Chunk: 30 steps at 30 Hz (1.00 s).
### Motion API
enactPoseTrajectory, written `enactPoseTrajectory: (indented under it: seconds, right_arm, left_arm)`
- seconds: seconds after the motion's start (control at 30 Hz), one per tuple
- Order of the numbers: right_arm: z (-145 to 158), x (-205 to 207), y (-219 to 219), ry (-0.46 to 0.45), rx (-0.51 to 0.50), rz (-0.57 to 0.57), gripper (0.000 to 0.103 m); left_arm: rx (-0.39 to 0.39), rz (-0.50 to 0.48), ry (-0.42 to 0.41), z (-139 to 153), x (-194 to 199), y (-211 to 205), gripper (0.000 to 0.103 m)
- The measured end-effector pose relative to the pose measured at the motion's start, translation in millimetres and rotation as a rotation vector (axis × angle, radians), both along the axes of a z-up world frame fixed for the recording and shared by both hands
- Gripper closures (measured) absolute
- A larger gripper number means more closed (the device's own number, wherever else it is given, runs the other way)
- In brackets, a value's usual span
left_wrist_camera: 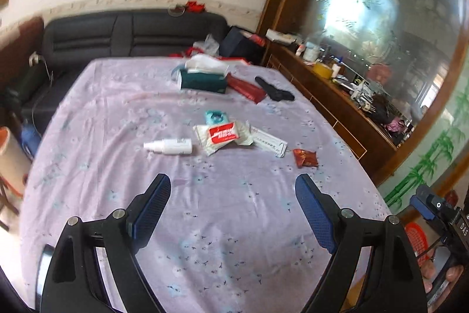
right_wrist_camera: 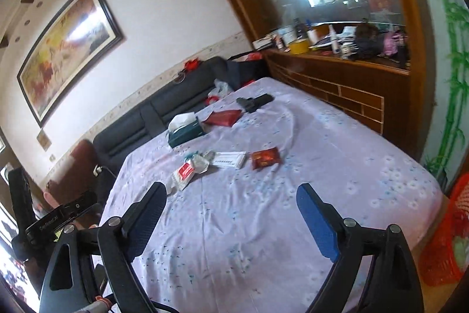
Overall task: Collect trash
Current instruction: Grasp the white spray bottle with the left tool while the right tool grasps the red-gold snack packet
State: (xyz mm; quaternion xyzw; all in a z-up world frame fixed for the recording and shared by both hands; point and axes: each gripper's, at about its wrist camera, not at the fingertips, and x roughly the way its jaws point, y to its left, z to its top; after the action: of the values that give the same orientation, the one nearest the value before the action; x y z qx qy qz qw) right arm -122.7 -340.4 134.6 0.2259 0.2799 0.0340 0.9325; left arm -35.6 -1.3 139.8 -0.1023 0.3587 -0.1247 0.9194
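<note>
Left wrist view: both the left gripper [left_wrist_camera: 233, 184] and right gripper [right_wrist_camera: 231, 192] hover with fingers spread wide and empty over the lilac-covered table [left_wrist_camera: 234, 239], so collecting appears not yet begun. Still lying mid-table are one white spray bottle [left_wrist_camera: 170, 146], one red-and-white tissue pack [left_wrist_camera: 223, 134], one teal wrapper [left_wrist_camera: 216, 117], one white paper sleeve [left_wrist_camera: 269, 142] and one red snack packet [left_wrist_camera: 305, 158]; an orange basket [right_wrist_camera: 448, 242] stands beside the table.

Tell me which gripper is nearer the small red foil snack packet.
Right, though only slightly. The right gripper hovers open just before the small red foil snack packet; the left gripper hovers open farther left of it.
</note>
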Motion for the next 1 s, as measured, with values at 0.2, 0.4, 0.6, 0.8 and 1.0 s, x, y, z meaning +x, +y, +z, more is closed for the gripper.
enactPoseTrajectory:
  seconds: [0.2, 0.4, 0.6, 0.8, 1.0]
  right_arm:
    - [-13.4, 48.7, 8.3, 0.037, 0.068, 0.063, 0.01]
    - [-43.3, 108.2, 1.3, 0.116, 0.127, 0.071, 0.01]
    - [-83.5, 166.0, -8.8, 0.218, 0.201, 0.046, 0.014]
    - [-127.7, 216.2, -24.4, 0.324, 0.297, -0.032, 0.026]
    - [-151.2, 250.3, -30.6, 0.393, 0.323, -0.091, 0.035]
  left_arm:
    - [-0.093, 0.058, 0.141, -34.0, 49.5, 15.3, 0.017]
    - [-0.135, 0.189, 0.267, -69.1, 109.1, 30.4, 0.017]
    - [-0.201, 0.307, 0.395, -109.0, 161.3, 41.7, 0.018]
    - [-0.274, 0.406, 0.475, -135.5, 194.6, 55.5, 0.018]
    - [-0.284, 0.451, 0.534, -151.5, 220.3, 58.3, 0.033]
